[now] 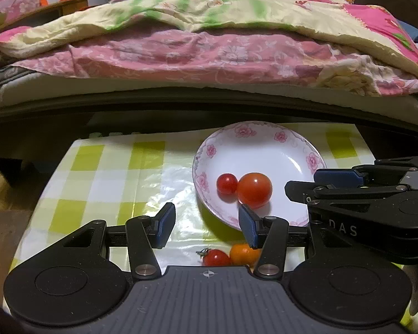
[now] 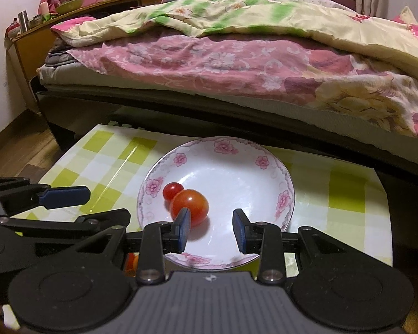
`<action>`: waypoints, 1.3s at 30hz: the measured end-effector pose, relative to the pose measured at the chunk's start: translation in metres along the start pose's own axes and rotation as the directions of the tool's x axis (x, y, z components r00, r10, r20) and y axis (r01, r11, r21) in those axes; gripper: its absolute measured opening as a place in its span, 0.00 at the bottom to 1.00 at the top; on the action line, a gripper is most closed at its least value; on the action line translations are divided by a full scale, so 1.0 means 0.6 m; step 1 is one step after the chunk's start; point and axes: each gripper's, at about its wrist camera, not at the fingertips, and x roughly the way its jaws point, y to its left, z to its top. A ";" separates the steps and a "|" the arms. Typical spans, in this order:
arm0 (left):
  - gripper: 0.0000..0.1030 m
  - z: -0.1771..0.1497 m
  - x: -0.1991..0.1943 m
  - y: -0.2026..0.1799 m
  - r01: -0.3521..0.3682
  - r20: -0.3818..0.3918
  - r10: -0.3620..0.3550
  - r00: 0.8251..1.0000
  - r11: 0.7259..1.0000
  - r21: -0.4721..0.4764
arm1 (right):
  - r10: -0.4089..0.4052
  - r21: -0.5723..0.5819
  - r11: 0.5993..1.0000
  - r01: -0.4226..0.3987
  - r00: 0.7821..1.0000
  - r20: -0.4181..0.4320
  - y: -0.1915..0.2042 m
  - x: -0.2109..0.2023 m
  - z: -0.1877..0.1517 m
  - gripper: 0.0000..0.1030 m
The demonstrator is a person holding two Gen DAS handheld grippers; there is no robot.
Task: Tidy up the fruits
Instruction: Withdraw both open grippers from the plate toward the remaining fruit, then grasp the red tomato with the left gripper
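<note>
A white plate with pink flowers (image 1: 278,150) (image 2: 237,167) sits on the checked tablecloth. In it lie a small red cherry tomato (image 1: 227,183) (image 2: 172,190) and a larger orange-red tomato (image 1: 255,189) (image 2: 191,204), touching. On the cloth in front of the plate lie another red cherry tomato with a stem (image 1: 216,257) and a small orange fruit (image 1: 243,254). My left gripper (image 1: 207,228) is open and empty, above these two. My right gripper (image 2: 211,231) is open and empty over the plate's near part, its left pad just in front of the larger tomato.
The small table (image 1: 103,172) has a green-and-white checked plastic cover and stands against a bed (image 1: 209,55) with pink and yellow quilts. A wooden desk (image 2: 78,5) with clutter stands at the back left. Wooden floor (image 2: 11,144) lies to the left.
</note>
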 end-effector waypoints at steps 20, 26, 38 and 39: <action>0.57 -0.068 -0.055 0.013 -0.003 -0.042 0.002 0.999 1.000 -0.014 | 0.057 -0.008 0.998 -0.057 0.998 -0.025 0.046 -0.053 -0.048 0.37; 0.57 -0.095 -0.071 0.019 0.001 -0.062 -0.002 0.998 1.000 -0.013 | 0.086 -0.025 0.996 -0.088 0.994 -0.061 0.065 -0.060 -0.074 0.37; 0.59 -0.166 -0.088 0.035 0.010 -0.131 -0.010 0.991 1.000 0.000 | 0.143 -0.057 0.987 -0.153 0.978 -0.148 0.106 -0.064 -0.134 0.37; 0.60 -0.170 -0.087 0.037 0.012 -0.135 -0.012 0.991 1.000 0.002 | 0.148 -0.064 0.985 -0.159 0.977 -0.155 0.110 -0.064 -0.138 0.37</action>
